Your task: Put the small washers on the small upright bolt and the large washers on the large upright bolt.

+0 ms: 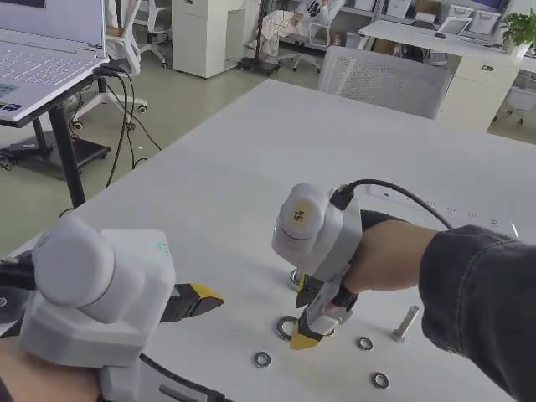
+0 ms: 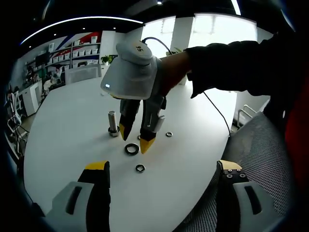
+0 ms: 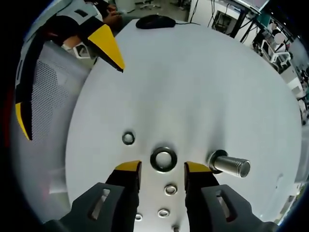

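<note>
Upper left of the right gripper view: the left gripper [image 3: 72, 102], its black, yellow-tipped jaws spread wide and empty. Left of centre, one small steel ring washer [image 3: 128, 138] lies on the white table [image 3: 203, 72]. Centre: the large flat steel washer [image 3: 163, 160] lies flat between the released jaws of the right gripper [image 3: 162, 166], ungrasped. Right: the large silver upright bolt [image 3: 229, 165], near the right-hand jaw. Lower right of the head view: the small silver upright bolt [image 1: 406, 322]. Probable hazards: the thin washer skids or flips when pinched at its edge; a closing jaw nudges the large bolt over.
</note>
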A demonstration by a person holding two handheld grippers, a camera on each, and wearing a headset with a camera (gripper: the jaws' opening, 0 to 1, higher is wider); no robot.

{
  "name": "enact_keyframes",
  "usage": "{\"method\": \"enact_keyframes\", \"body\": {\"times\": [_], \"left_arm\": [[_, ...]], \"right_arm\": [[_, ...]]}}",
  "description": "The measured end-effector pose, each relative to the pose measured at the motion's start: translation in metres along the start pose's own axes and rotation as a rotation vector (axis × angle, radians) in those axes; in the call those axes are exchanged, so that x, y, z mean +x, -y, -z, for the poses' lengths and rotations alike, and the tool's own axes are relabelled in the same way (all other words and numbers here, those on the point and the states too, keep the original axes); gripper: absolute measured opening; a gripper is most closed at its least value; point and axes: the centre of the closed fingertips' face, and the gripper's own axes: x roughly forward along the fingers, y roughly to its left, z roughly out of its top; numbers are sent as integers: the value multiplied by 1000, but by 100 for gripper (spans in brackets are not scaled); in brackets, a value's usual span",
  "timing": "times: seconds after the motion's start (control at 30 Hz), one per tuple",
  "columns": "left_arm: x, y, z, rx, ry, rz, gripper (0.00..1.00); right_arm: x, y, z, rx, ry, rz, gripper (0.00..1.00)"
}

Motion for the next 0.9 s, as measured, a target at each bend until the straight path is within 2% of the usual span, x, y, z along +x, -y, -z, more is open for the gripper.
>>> {"method": "enact_keyframes", "body": {"times": [0.23, 0.6, 0.9], "left_arm": [[-1, 1, 1, -2, 6, 1, 91], [-1, 3, 4, 1, 5, 7, 91], [0, 4, 3, 0, 5, 8, 90]], "right_arm": [[6, 0, -1, -26, -17, -1, 36], [8, -2, -2, -17, -24, -5, 34], [8, -7, -3, -35, -29, -7, 27]]}}
